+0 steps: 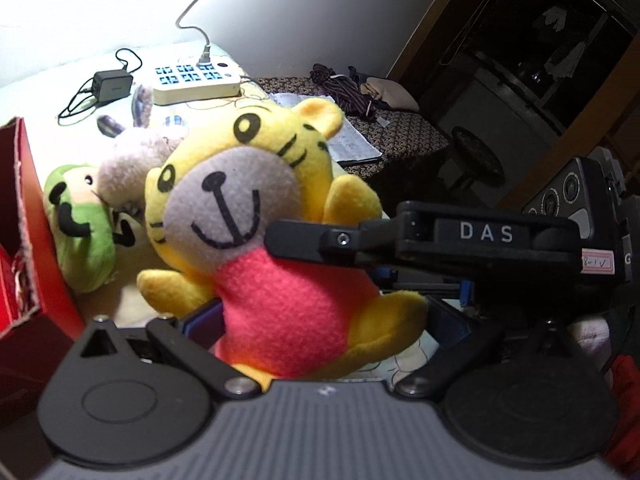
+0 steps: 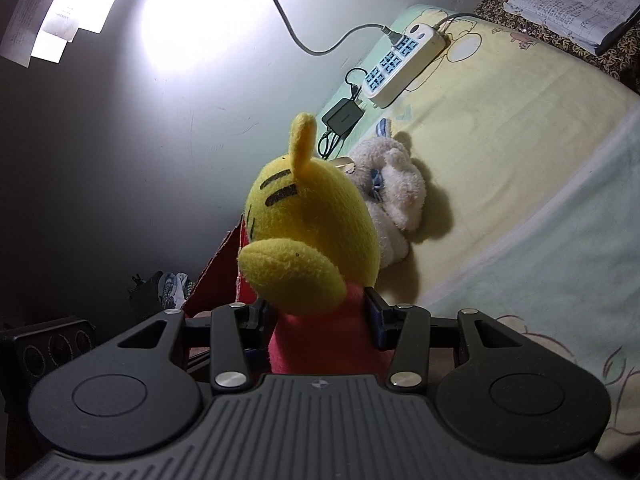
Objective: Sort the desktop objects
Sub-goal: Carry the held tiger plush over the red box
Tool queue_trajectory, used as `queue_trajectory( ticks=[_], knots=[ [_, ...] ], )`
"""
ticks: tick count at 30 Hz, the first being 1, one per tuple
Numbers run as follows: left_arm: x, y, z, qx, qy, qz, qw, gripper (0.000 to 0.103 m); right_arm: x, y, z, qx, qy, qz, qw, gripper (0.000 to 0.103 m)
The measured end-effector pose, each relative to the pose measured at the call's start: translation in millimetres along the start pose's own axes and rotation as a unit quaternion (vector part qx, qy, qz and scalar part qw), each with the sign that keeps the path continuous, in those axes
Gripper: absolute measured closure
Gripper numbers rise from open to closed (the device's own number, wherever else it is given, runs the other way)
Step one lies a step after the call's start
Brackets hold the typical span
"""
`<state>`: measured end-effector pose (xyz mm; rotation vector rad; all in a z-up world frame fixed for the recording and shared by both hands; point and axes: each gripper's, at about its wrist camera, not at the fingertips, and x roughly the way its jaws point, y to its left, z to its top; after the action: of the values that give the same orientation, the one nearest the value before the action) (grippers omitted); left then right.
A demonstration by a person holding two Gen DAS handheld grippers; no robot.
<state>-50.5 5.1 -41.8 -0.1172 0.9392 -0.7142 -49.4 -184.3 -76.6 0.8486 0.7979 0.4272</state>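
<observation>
Yellow tiger toy (image 1: 256,216) held off the surface (image 2: 520,200), red body pinched from both sides: left hand-held gripper (image 1: 316,320) closed on its lower body, right hand-held gripper (image 2: 316,320) closed on its middle. White plush (image 2: 394,192) and green plush (image 1: 80,224) lying behind, beside red box (image 1: 24,220).

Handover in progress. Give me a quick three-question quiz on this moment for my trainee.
1. True or false: the right gripper has its fingers against the red body of the tiger plush.
2. In the right wrist view, what lies on the bedding just beyond the tiger plush? A) white plush B) mug C) shoe
3. What colour is the box at the left edge of the left wrist view?

Key: 1 true; 2 A; 3 red.
</observation>
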Motion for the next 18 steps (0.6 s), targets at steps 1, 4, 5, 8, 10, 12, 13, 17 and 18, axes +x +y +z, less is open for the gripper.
queue_trajectory(
  ticks=[1,4,5,8,10,12,13,17,18],
  knots=[
    [-7.1,2.8,-3.1,0.007,-0.001,0.001,1.0,0.003,1.5,8.0,-5.4,-0.005,-0.004,0.0,1.0,0.055],
    [-27.9,9.4,-10.9,0.027,-0.013,0.007,0.9995,0.003,7.8,31.7,-19.5,-0.031,-0.022,-0.001,0.999,0.055],
    [-34.2,13.6,-12.1,0.028,-0.017,0.006,0.9994,0.003,10.4,39.4,-23.6,-0.038,-0.029,-0.002,0.999,0.055],
    [-53.2,27.2,-11.9,0.033,-0.03,0.006,0.999,0.003,16.2,57.7,-34.1,-0.047,-0.046,0.007,0.998,0.056],
    [-67.3,33.8,-9.6,0.036,-0.042,0.006,0.9984,0.003,19.8,72.2,-40.1,-0.061,-0.057,0.012,0.996,0.056],
    [-80.0,40.8,-8.1,0.038,-0.053,0.005,0.9978,0.003,23.3,85.6,-44.2,-0.077,-0.066,0.015,0.995,0.056],
    [-85.3,44.5,-7.2,0.038,-0.058,0.005,0.9976,0.003,26.5,91.6,-46.1,-0.085,-0.069,0.017,0.994,0.056],
    [-106.6,57.3,-4.3,0.034,-0.076,0.008,0.9965,0.003,37.5,114.7,-52.3,-0.118,-0.079,0.021,0.99,0.056],
    [-110.8,60.3,-2.8,0.034,-0.081,0.01,0.9961,0.003,40.9,119.6,-52.6,-0.124,-0.081,0.024,0.989,0.056]
  ],
)
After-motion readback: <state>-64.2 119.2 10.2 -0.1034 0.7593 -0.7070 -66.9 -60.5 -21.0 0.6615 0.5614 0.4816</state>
